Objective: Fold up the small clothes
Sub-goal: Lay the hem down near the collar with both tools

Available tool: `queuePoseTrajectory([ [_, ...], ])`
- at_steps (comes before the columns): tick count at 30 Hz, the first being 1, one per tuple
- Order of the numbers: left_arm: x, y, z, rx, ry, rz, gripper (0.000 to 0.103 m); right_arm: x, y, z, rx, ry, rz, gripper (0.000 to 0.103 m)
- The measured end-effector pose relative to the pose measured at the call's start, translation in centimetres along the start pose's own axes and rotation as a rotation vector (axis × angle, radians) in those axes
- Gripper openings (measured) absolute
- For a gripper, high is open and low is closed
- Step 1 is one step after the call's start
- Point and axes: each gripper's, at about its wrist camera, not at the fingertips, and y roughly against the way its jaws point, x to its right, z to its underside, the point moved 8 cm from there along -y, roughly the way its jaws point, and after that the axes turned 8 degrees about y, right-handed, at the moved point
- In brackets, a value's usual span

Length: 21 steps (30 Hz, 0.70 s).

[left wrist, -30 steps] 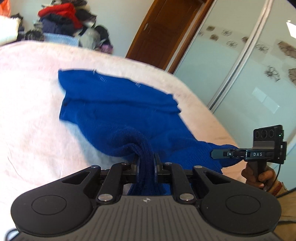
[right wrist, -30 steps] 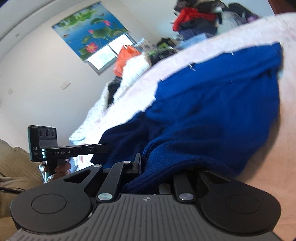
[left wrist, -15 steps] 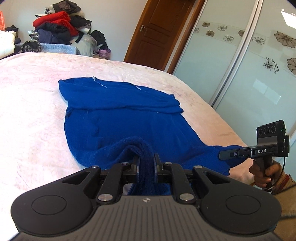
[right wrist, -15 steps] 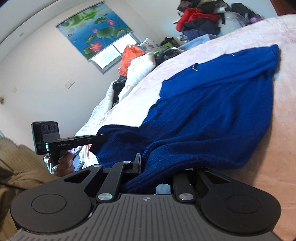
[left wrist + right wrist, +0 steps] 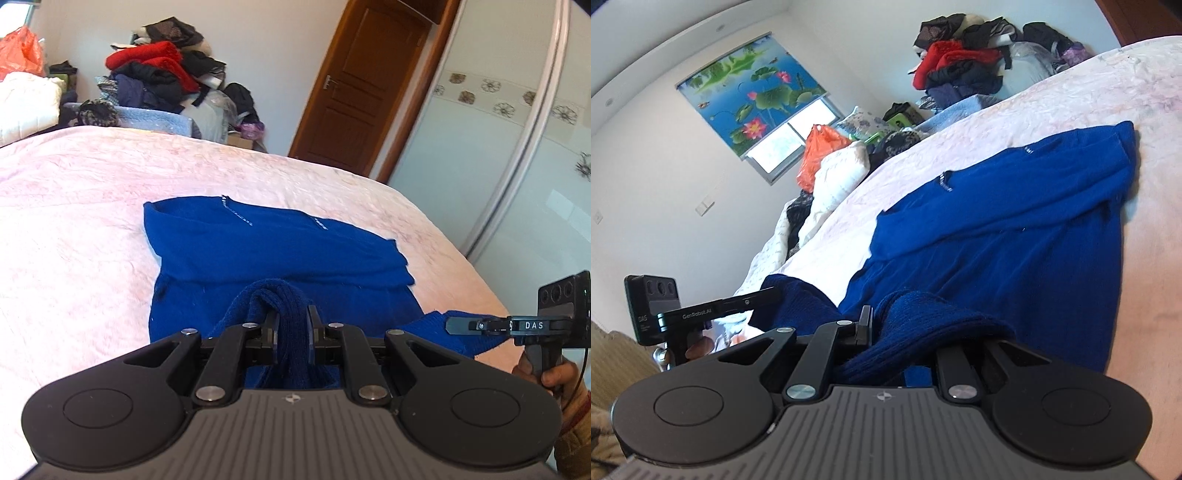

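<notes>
A blue knitted sweater [image 5: 273, 254] is spread on a pink bedspread [image 5: 74, 221], with its far part lying flat and a folded band running across it. The near edge of the garment is lifted off the bed at two places.

In the left wrist view, the left gripper [image 5: 291, 328] is seen with its jaws pressed together on a bunched, ribbed strip of the sweater's near edge; the dark knit is pinched upright between the two fingers and falls back over the gripper body. To the right in the same view, the right gripper [image 5: 452, 325] is seen from the side, level with the edge of the bed, its narrow tip buried in a corner of the blue fabric. It is carried by a hand [image 5: 554, 376] with a tan sleeve below it.

In the right wrist view, the right gripper [image 5: 886, 325] is closed on a thick roll of the sweater's hem; the knit is draped over the right finger so that only the left finger [image 5: 864, 321] is plainly visible. On the left of that view, the left gripper [image 5: 772, 295] is held out by the other hand [image 5: 698, 345], its tip touching a darker corner of the sweater.

Beyond the bed, a pile of clothes [image 5: 159, 77] is heaped against the far wall, an orange bag [image 5: 816, 155] sits near a window with a lotus-print blind [image 5: 750, 92], and a wooden door [image 5: 362, 85] stands beside a sliding wardrobe panel [image 5: 498, 147].
</notes>
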Motion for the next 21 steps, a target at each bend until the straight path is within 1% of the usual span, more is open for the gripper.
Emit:
queuePoseTrajectory([
  [3,-0.2,-1.3,-1.4,0.002,0.021,-0.026,0.013,1.3,-0.9,-1.3,0.021,-0.02,0.011,0.017],
  [6,-0.1,-2.2,-2.6,0.016,0.007,-0.069,0.013,2.4,-1.5,-2.5,0.047,-0.032,0.024,0.017],
  [13,0.2,-5.5,-5.4,0.015,-0.013,-0.101,0.013,4.9,-2.8,-5.3,0.096,-0.039,0.062,0.017],
  [21,0.4,-8.2,-7.4,0.023,-0.049,-0.153,0.013,7.2,-4.7,-8.1,0.112,-0.053,0.08,0.016],
])
